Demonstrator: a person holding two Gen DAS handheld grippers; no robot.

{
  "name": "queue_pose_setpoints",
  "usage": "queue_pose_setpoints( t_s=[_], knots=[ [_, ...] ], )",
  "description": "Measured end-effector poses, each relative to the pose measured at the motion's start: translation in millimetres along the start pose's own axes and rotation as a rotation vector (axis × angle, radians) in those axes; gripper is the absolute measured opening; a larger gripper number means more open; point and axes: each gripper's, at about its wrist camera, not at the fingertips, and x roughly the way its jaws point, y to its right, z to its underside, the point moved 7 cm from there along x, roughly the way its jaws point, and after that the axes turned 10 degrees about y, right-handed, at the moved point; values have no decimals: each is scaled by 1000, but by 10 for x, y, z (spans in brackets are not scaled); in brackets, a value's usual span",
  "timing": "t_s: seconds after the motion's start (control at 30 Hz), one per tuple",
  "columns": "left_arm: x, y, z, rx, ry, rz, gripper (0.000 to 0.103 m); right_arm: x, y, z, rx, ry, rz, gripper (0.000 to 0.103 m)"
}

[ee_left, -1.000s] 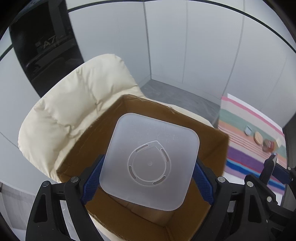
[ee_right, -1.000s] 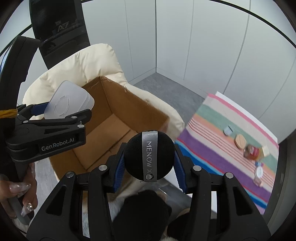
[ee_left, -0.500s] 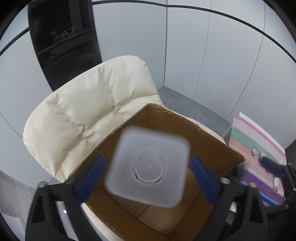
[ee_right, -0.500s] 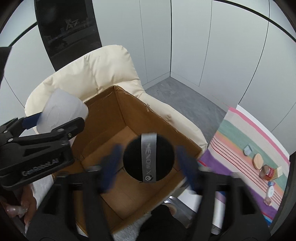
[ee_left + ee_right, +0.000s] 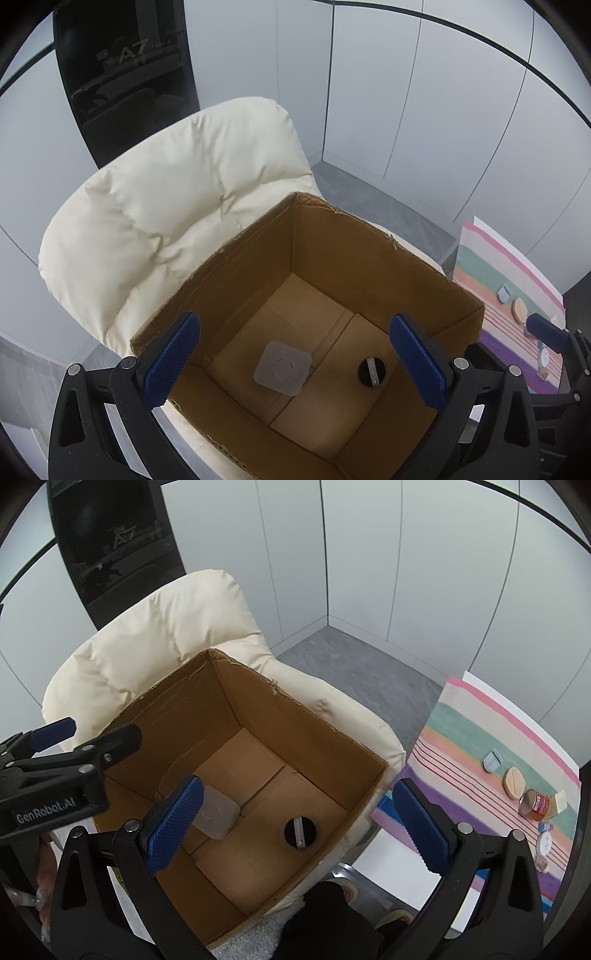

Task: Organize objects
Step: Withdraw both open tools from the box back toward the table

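An open cardboard box [image 5: 406, 254] [image 5: 314, 720] sits on a cream padded chair. On its floor lie a translucent square container [image 5: 282, 373] [image 5: 218, 816] and, to its right, a black round puff with a grey band [image 5: 372, 371] [image 5: 300, 832]. My left gripper [image 5: 293, 332] hangs open over the box with nothing between its blue pads; in the right wrist view the left gripper [image 5: 92, 734] shows at the left edge. My right gripper [image 5: 299, 786] is above the box too, its jaws opening, empty.
The cream chair [image 5: 166, 206] [image 5: 166, 627] backs onto grey wall panels and a black glass panel [image 5: 125, 74]. To the right a striped cloth [image 5: 480, 746] carries several small items, among them a red jar [image 5: 533, 805]. Grey floor [image 5: 351, 657] lies behind.
Both grippers let go: the translucent container fell from the left one and the black puff from the right one onto the box floor. Both grippers shifted over the box.
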Motion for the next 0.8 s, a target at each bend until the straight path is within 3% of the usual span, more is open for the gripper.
queue_pose_setpoints(
  t_s=[0.4, 0.53, 0.8],
  knots=[
    [-120, 64, 101, 4, -43, 80, 102, -226, 334, 61, 79, 5, 74, 103],
    [-293, 18, 156, 17, -24, 72, 102, -334, 331, 88, 79, 3, 76, 103],
    [-598, 80, 438, 53, -41, 129, 102, -672, 184, 249, 65, 6, 61, 103]
  ],
)
